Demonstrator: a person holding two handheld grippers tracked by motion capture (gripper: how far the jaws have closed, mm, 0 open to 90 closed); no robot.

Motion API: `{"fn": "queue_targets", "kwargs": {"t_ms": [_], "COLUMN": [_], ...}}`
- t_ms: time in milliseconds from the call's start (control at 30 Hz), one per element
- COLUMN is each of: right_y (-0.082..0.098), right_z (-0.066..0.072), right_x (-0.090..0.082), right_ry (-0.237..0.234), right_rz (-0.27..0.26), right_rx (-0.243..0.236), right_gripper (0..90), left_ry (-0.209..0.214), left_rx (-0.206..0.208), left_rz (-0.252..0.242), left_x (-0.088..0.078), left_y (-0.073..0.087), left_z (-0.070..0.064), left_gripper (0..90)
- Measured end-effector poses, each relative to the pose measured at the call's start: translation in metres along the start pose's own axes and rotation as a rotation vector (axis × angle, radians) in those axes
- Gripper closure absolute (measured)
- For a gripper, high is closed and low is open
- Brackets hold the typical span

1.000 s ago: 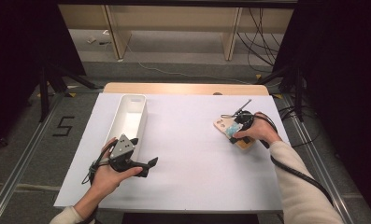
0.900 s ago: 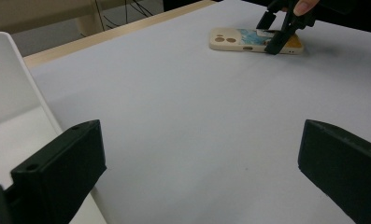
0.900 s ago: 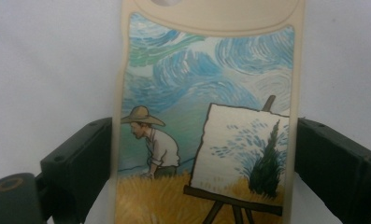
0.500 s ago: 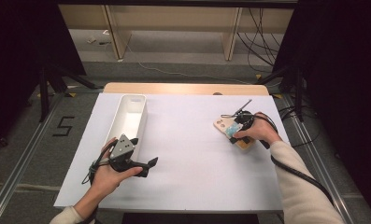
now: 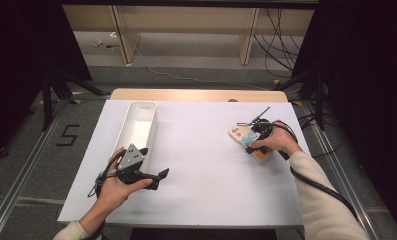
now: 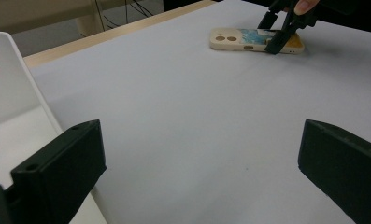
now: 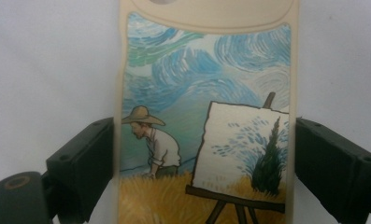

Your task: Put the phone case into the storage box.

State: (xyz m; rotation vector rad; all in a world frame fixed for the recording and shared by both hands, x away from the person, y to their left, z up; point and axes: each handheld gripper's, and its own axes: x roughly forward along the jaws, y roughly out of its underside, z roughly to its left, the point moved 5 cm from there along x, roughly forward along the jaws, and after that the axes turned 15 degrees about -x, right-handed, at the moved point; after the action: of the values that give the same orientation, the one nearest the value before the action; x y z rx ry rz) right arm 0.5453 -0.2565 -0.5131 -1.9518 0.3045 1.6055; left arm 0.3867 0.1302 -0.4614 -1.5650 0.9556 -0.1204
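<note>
A cream phone case printed with a painter at an easel lies flat on the right side of the white table. My right gripper straddles it from above. In the right gripper view both jaws press against the long sides of the case, so my right gripper is shut on it. My left gripper is at the front left, jaws wide open with nothing between them, aimed across the table. The left gripper view has my left gripper open over bare table, with the case and the right gripper far off.
A long white bin stands along the table's left side, just behind my left hand; its wall is close on the left in the left gripper view. A wooden strip edges the table's far side. Cables trail off both grippers.
</note>
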Motion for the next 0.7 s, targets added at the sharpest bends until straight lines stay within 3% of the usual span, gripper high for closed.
{"fn": "queue_targets", "kwargs": {"t_ms": [700], "right_y": [0.0015], "right_z": [0.0022], "right_x": [-0.0044], "right_ry": [-0.006], "right_rz": [-0.039], "right_rx": [0.021], "right_gripper": [12.2], "left_ry": [0.001], "left_rx": [0.0], "left_rz": [0.0], "left_x": [0.0002], "left_y": [0.0], "left_z": [-0.0002], "left_gripper": [0.2]}}
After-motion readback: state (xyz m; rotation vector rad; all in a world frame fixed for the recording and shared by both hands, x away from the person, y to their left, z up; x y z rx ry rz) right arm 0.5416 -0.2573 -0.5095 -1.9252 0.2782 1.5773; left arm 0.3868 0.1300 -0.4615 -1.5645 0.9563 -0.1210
